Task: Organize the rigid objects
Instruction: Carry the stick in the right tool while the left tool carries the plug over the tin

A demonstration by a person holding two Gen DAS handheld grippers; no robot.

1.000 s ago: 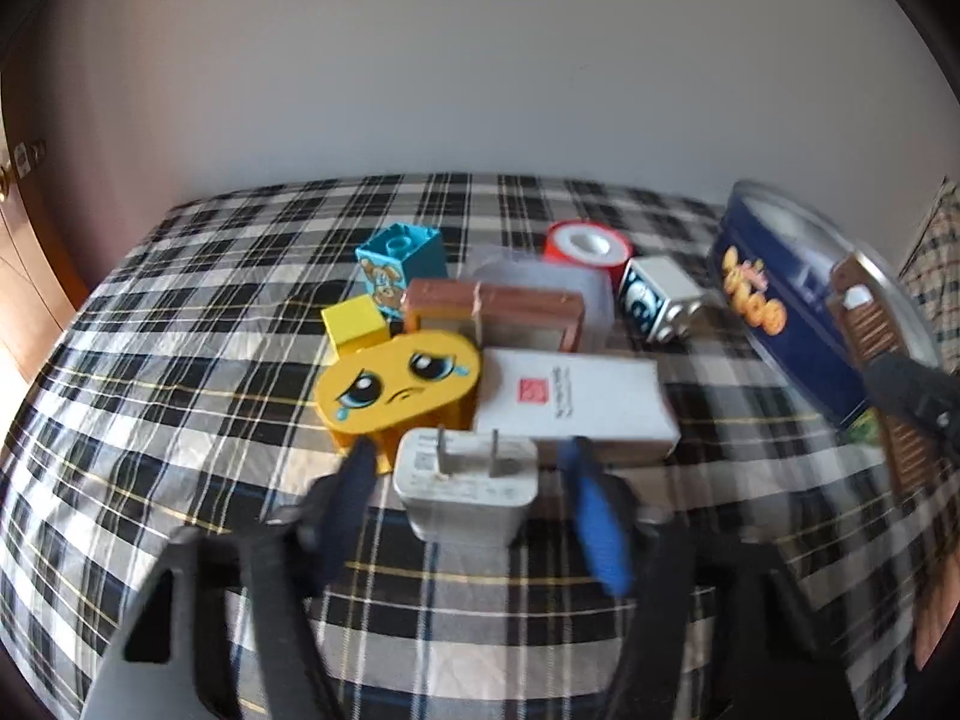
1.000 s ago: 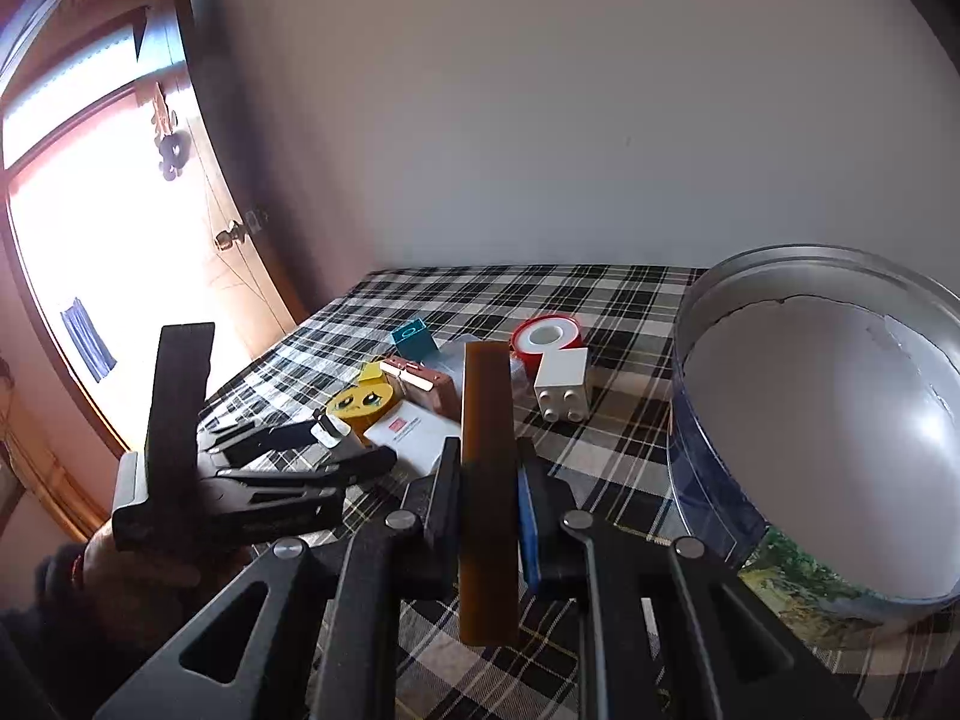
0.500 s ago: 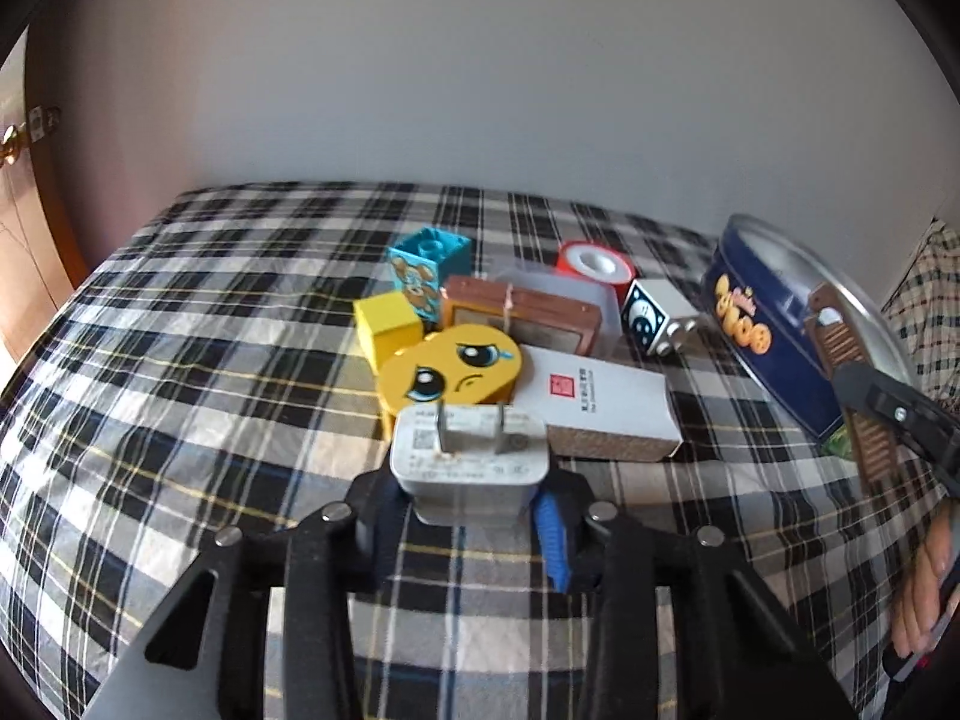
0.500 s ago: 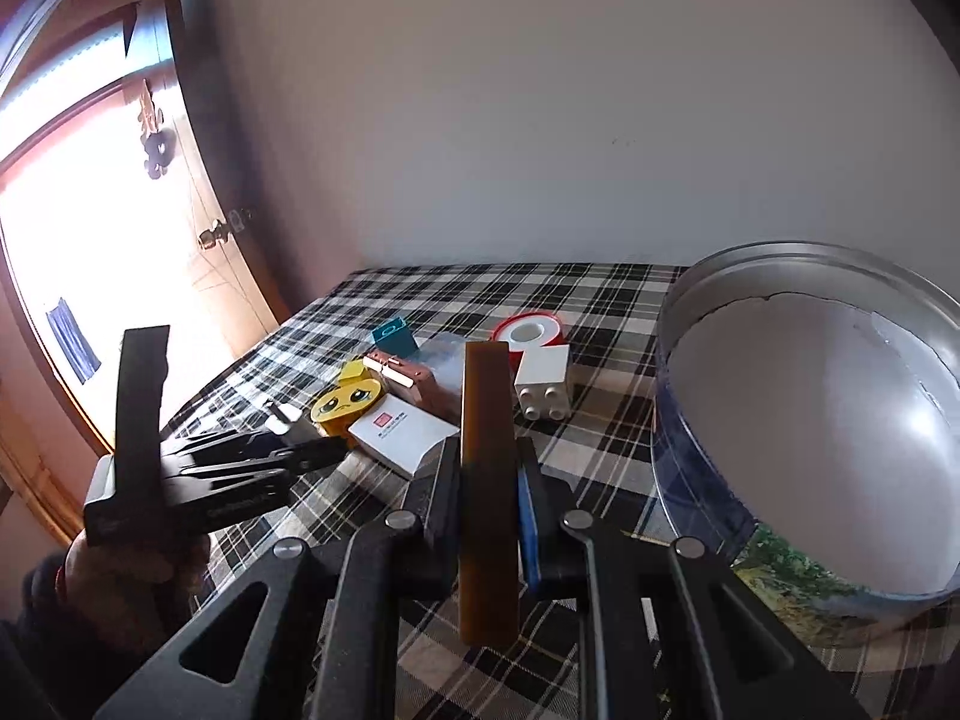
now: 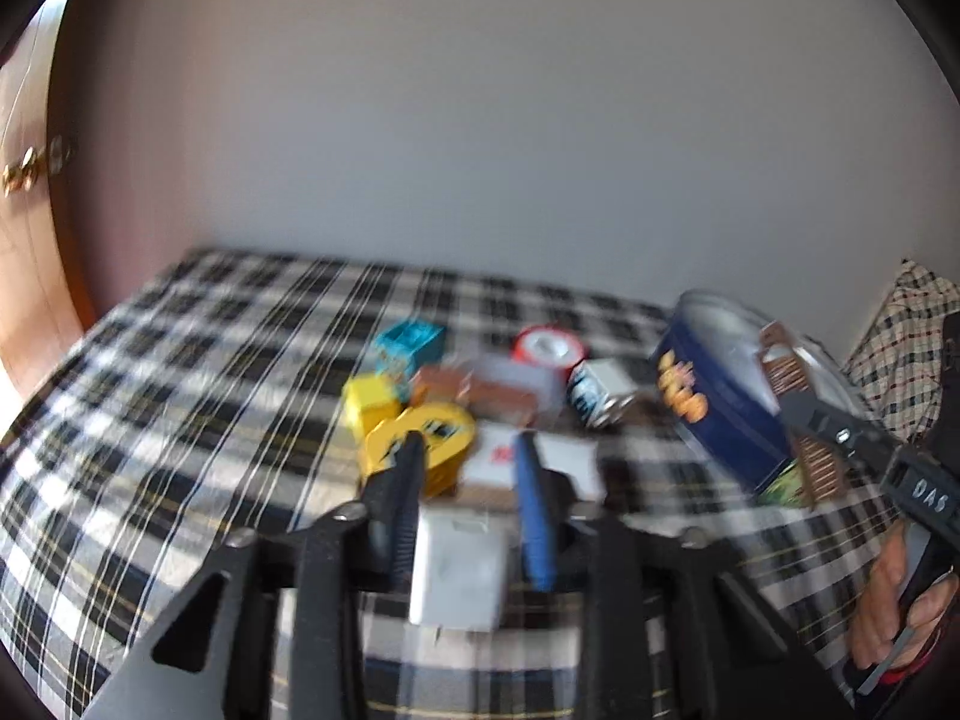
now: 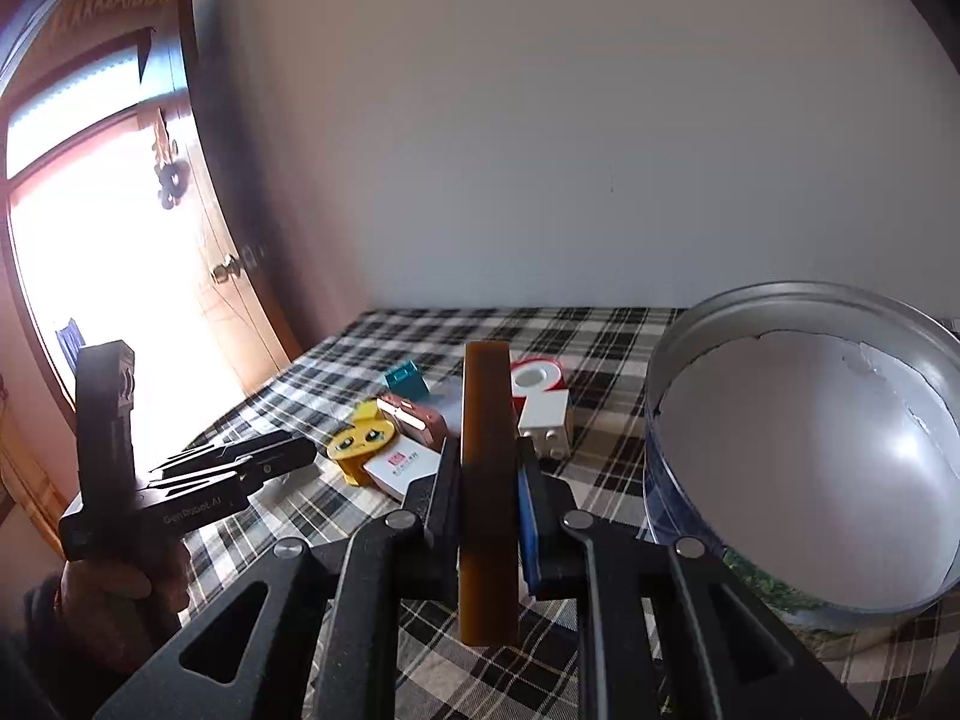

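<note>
My left gripper (image 5: pixel 469 450) is shut on a white charger plug (image 5: pixel 459 570), held above the plaid cloth (image 5: pixel 180 420); this view is blurred. From the right wrist view the left gripper (image 6: pixel 288 456) hovers left of the pile. My right gripper (image 6: pixel 487 450) is shut on an upright brown bar (image 6: pixel 486 480), beside the open round tin (image 6: pixel 672 510). The blue-walled tin (image 5: pixel 720 420) stands at the right. The pile holds a yellow face block (image 5: pixel 444 432), white box (image 5: pixel 564 456), teal brick (image 5: pixel 411 345), yellow cube (image 5: pixel 369 399), red tape roll (image 5: pixel 549 348) and white brick (image 5: pixel 600 390).
A brown frame-like piece (image 6: pixel 414 417) lies in the middle of the pile. A wooden door (image 6: pixel 240 300) and bright window are at the left. A checked pillow (image 5: pixel 900 348) lies behind the tin. A plain wall backs the far edge.
The left jaws closed on the charger plug and lifted it off the cloth, nearer the camera. The right gripper kept the brown bar almost still.
</note>
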